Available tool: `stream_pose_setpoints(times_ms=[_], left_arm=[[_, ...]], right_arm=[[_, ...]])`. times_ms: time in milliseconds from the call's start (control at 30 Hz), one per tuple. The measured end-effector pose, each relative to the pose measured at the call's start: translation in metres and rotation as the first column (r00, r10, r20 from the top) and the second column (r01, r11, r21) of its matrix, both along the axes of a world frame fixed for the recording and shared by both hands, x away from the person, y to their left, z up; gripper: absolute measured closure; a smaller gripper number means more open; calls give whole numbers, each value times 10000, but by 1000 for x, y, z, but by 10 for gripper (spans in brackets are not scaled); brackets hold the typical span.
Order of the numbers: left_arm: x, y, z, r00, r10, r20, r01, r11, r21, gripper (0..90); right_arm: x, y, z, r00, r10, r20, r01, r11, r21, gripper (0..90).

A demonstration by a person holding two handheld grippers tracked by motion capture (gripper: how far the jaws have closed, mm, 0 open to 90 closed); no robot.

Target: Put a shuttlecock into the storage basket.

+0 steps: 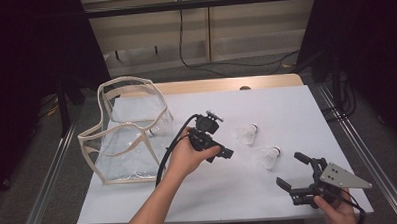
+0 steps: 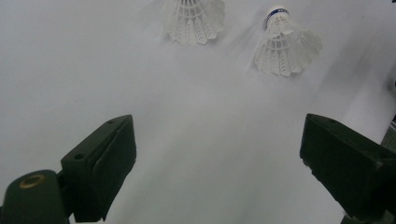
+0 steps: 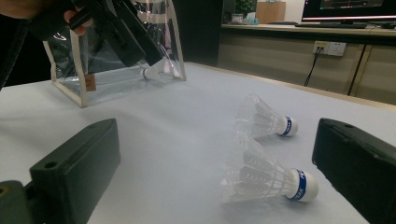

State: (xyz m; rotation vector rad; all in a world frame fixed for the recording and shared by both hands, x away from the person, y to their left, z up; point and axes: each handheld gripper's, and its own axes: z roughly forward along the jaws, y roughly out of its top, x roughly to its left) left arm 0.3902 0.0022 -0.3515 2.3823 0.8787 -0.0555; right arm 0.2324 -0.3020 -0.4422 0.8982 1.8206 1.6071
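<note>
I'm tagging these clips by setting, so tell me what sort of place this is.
Probably an office or lab set up for recording. A monitor stands on a desk behind, wall sockets feed trailing cables, and dark curtains flank a white-covered table.

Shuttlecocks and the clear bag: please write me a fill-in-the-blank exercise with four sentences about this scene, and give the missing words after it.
1. ____ shuttlecocks lie on the white table outside the clear bag.
2. One shuttlecock lies ____ the clear bag.
3. The left gripper has its jaws ____, with nothing between them.
4. The band on the nearer shuttlecock by the right gripper is ____.

Missing words: two; inside; open; blue
</note>
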Motion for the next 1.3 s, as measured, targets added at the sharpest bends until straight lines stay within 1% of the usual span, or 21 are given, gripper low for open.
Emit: stream_pose_setpoints(times_ms=[100, 167, 200, 233, 367, 500, 567, 700, 800, 1033, 1100, 1167, 1300], left_arm=[[-1, -3, -2, 10000, -5, 64, 6, 10000, -86, 100], [-1, -5, -5, 9999, 65, 106, -63, 9996, -260, 100], [-1, -6, -5, 9999, -13, 145, 17, 9996, -282, 100], [-2, -7, -6, 9999, 20, 129, -16, 9994, -346, 100], [-2, -11, -9, 9997, -11, 257, 22, 9992, -397, 100], [-3, -14, -12, 9991, -5, 427, 30, 9982, -604, 100], [-3, -15, -13, 9989, -30, 471, 58, 9982, -604, 100], [-4, -19, -16, 9984, 97, 564, -51, 9967, -810, 100], [-5, -22, -18, 9971, 65, 755, -1, 9964, -843, 100], [-6, -27, -24, 9959, 10, 906, 99, 9928, -1194, 100], [-6, -29, -27, 9966, -37, 818, 134, 9928, -1188, 99], [-6, -31, -29, 9963, -91, 856, 184, 9938, -1094, 91], [-7, -34, -32, 9951, -222, 961, 332, 9929, -1140, 87]], right_arm=[[0, 0, 0, 10000, -8, -4, 8, 10000, 13, 7], [0, 0, 0, 10000, -15, -4, 15, 10000, 1, 7], [0, 0, 0, 10000, -10, 7, 10, 10000, -21, 7], [0, 0, 0, 10000, -4, 2, 4, 10000, -18, 7], [0, 0, 0, 10000, 15, -8, -15, 10000, 13, 7], [0, 0, 0, 10000, 4, 9, -4, 10000, -19, 7], [0, 0, 0, 10000, 3, 5, -3, 10000, -23, 7], [0, 0, 0, 10000, 20, -21, -20, 10000, 9, 7], [0, 0, 0, 10000, 20, -20, -20, 10000, 6, 8], [0, 0, 0, 10000, 5, 3, -5, 10000, -38, 7], [0, 0, 0, 10000, 19, 6, -19, 10000, -21, 7], [0, 0, 0, 10000, 12, 1, -12, 10000, -24, 7], [0, 0, 0, 10000, 16, -5, -16, 10000, -20, 7]])
